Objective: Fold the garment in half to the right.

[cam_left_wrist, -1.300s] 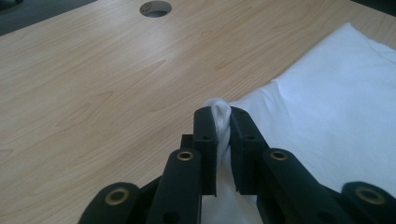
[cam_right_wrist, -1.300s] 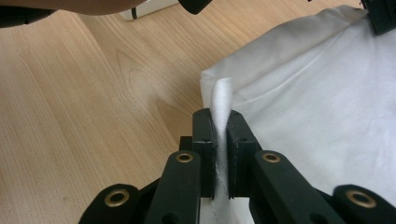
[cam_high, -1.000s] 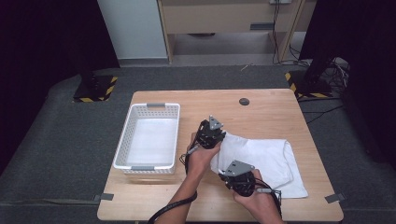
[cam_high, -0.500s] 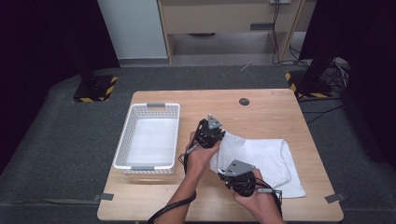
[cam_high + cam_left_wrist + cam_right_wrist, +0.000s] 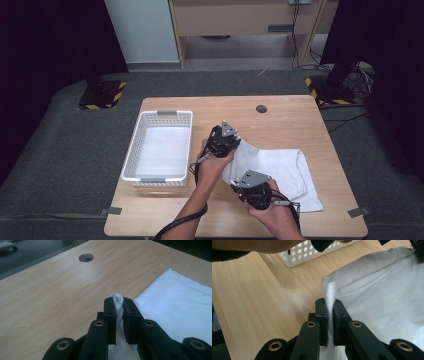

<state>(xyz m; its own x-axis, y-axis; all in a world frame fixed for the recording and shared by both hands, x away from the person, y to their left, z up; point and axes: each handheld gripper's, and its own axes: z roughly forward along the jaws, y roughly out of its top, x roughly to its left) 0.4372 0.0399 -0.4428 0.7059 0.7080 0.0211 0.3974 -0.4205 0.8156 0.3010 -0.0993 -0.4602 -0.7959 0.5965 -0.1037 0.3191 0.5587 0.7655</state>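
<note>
1. White cloth [image 5: 280,167]: it lies spread flat on the right half of the wooden table [image 5: 290,125], its far left corner and its near left corner each lifted into a small pinched fold. In the left gripper view the cloth [image 5: 180,305] runs off to the right over the wood; in the right gripper view the cloth [image 5: 384,295] covers the right side.
2. Table: light wood, standing on a dark grey floor; a small round hole [image 5: 261,108] sits near its far edge, and the left gripper view sees that hole [image 5: 86,257] ahead.
3. White basket [image 5: 138,145]: a perforated plastic one on the left half of the table, well apart from the cloth. Its corner [image 5: 312,255] appears at the top of the right gripper view.
4. Left tool [image 5: 227,142]: held at the cloth's far left corner, its jaws clamped together on a bunched tip of fabric that pokes up between them [image 5: 117,302].
5. Right tool [image 5: 250,187]: held at the cloth's near left corner, close to the table's front edge, its jaws pressed on a thin upright fold of the cloth's edge [image 5: 330,305].
6. The two tools are near each other, the left one farther up the table than the right.
</note>
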